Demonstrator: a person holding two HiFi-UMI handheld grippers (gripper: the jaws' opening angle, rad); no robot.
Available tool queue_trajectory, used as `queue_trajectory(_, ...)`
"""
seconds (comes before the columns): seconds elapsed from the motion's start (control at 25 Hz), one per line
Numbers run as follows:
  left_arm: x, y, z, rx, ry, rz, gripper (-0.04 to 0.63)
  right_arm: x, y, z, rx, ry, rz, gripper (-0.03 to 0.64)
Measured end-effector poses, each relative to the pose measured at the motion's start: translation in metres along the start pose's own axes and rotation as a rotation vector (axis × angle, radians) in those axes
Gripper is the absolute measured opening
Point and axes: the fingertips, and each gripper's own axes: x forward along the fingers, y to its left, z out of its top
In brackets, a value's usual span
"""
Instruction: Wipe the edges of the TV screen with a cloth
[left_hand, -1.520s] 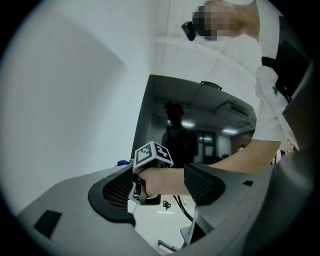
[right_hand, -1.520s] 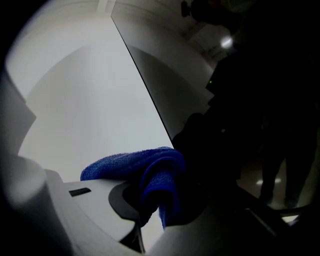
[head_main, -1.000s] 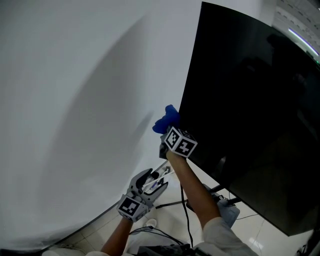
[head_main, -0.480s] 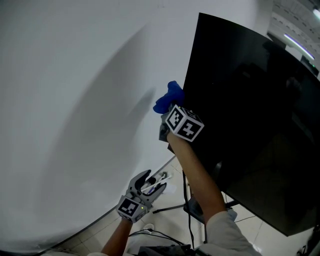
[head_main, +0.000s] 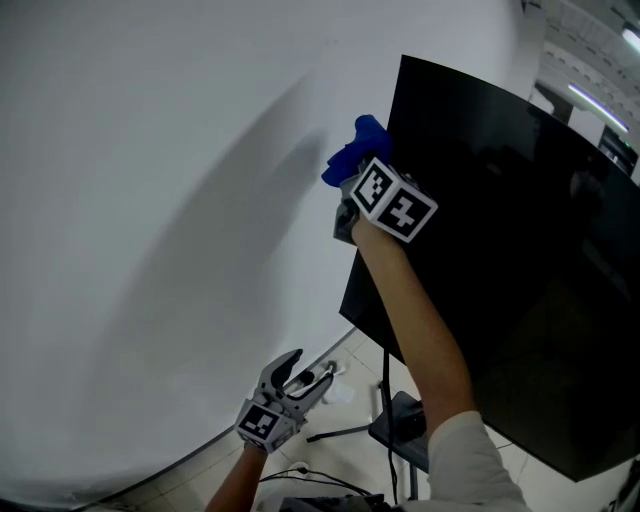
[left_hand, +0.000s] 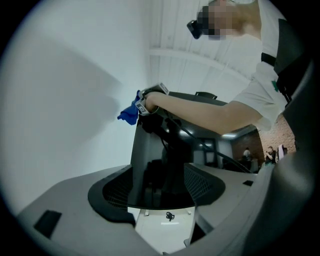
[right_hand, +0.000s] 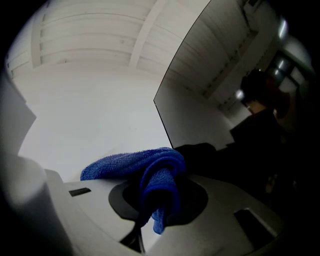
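Observation:
The black TV screen fills the right of the head view, its left edge slanting up to a top corner. My right gripper is shut on a blue cloth and presses it against that left edge, near the top. In the right gripper view the cloth bunches between the jaws of this gripper, right beside the TV's dark edge. My left gripper hangs low, well below the TV, open and holding nothing. Its own view looks up at the TV and the cloth.
A plain white wall runs along the left, close behind the TV's edge. Below, on the pale floor, lie black cables, a thin stand leg and a grey base. My right forearm crosses the screen.
My right gripper has slid the blue cloth up along the TV's left edge, from mid-height to near the top corner. The left gripper has stayed low and open.

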Motion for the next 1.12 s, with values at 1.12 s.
queue_trajectory(1.12,0.005,-0.032,-0.004,-0.01,-0.015,-0.104,0.316,-0.028,0.013,0.209,-0.139,-0.082,-0.139,0.069)
